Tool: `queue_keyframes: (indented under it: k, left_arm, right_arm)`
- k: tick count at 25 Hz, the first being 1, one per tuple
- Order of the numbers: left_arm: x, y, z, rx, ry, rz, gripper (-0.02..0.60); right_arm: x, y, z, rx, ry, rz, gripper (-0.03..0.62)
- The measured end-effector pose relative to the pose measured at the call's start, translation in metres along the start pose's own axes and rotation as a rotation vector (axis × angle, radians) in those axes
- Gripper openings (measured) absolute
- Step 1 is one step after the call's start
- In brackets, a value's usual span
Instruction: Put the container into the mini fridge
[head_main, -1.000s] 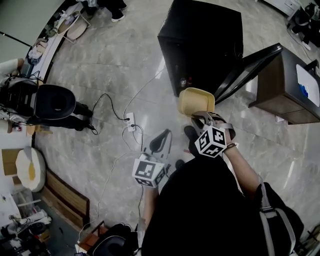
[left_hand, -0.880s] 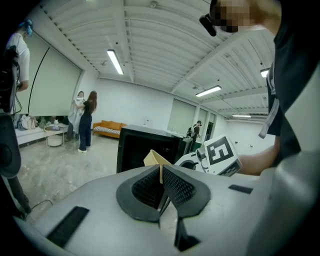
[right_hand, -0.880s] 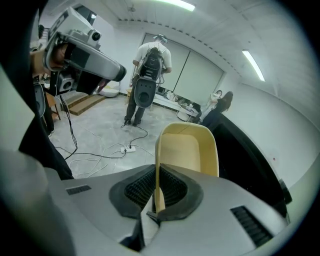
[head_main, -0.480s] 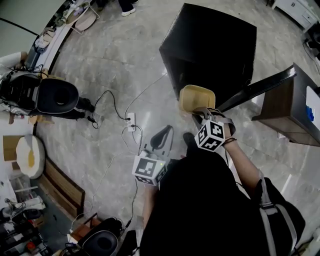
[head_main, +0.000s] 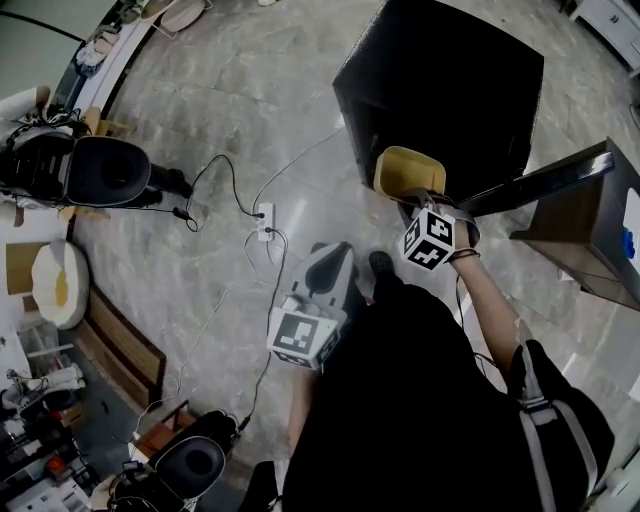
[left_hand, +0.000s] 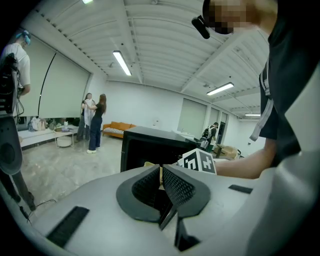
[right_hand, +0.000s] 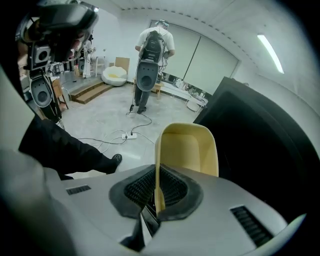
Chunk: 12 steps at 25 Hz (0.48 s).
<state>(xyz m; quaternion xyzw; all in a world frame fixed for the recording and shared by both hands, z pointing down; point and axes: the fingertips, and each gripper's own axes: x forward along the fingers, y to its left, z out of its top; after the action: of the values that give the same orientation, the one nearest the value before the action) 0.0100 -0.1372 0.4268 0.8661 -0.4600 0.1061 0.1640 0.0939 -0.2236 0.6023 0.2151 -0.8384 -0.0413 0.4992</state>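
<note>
just ahead of the right gripper (right_hand: 157, 192) stands a black, box-shaped mini fridge (right_hand: 260, 130), its door (head_main: 540, 185) swung open. that gripper's jaws clamp one wall of a pale yellow, rounded plastic container (right_hand: 187, 147) before the opening. beside it, the left gripper (left_hand: 161, 175) is closed, empty.

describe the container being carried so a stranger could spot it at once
Find the black mini fridge with its door swung open. At its open front, the right gripper pinches one wall of the container between its fingers. It is the only pale yellow, round-cornered open tub among black and grey things.
</note>
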Motion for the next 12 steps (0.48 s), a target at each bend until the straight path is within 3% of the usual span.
queue_keyframes:
  k: [7, 12]
  left_arm:
    - [0.012, 0.007, -0.003, -0.003, 0.012, -0.041, 0.043]
    - [0.016, 0.01, -0.003, -0.008, 0.032, -0.064, 0.043]
  right_arm:
    - [0.055, -0.026, -0.025, -0.032, 0.116, -0.042, 0.034]
    - [0.096, -0.055, -0.043, 0.023, 0.186, -0.099, 0.034]
